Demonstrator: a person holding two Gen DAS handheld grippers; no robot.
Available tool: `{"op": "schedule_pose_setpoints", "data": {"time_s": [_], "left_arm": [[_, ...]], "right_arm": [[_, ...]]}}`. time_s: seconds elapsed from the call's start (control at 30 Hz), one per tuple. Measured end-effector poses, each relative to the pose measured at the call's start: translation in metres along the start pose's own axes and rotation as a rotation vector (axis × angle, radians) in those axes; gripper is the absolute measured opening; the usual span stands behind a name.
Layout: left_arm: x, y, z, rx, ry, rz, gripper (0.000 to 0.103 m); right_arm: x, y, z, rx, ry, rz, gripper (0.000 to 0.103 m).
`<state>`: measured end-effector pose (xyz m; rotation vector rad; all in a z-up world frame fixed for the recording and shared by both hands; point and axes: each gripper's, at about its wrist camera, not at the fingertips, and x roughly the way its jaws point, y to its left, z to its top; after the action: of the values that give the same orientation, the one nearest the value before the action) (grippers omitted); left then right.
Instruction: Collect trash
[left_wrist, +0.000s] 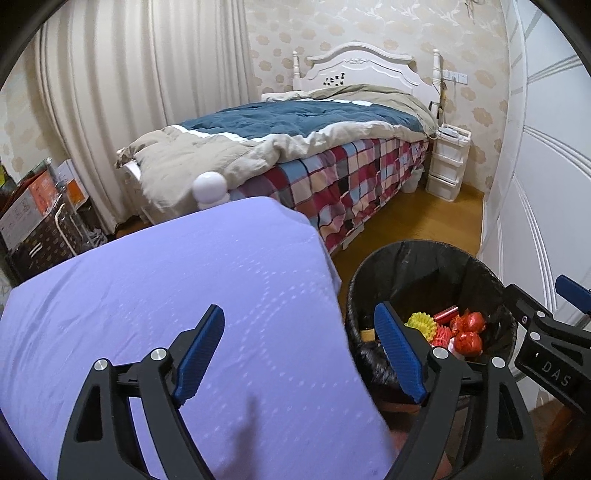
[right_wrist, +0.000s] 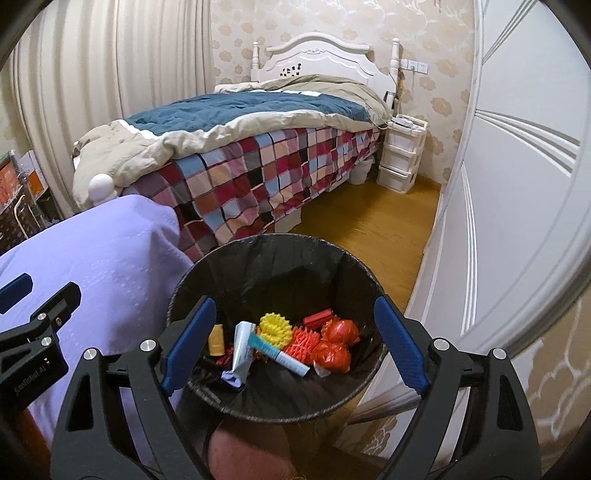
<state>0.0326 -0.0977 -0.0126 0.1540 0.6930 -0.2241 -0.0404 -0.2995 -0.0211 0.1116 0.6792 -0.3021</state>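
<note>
Both jaws spread, nothing pinched: left hand-held gripper (left_wrist: 299, 354) over the purple-covered counter (left_wrist: 166, 295), right hand-held gripper (right_wrist: 295, 345) above the black-lined bin (right_wrist: 273, 258). Trash (right_wrist: 280, 343) sat inside: tubes, wrappers, light and crushable. Liner rim thin, slippery; would pinch folded edge.

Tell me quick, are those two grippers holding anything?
Left gripper: open, holding nothing, above the purple cloth.
Right gripper: open, holding nothing, over the bin.
</note>
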Motion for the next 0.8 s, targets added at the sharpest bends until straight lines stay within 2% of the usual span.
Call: {"op": "schedule_pose_setpoints", "data": {"time_s": [0.43,0.8], "left_arm": [[-0.053,0.028,-0.02,-0.058,-0.054,0.047,0.082],[-0.067,0.037,-0.026,-0.083,-0.074,0.069,0.082]], "right_arm": [[-0.054,0.014,-0.011,-0.021,-0.066,0.043,0.086],[-0.075,0.025,-0.012,-0.045,-0.103,0.067,0.086]]}}
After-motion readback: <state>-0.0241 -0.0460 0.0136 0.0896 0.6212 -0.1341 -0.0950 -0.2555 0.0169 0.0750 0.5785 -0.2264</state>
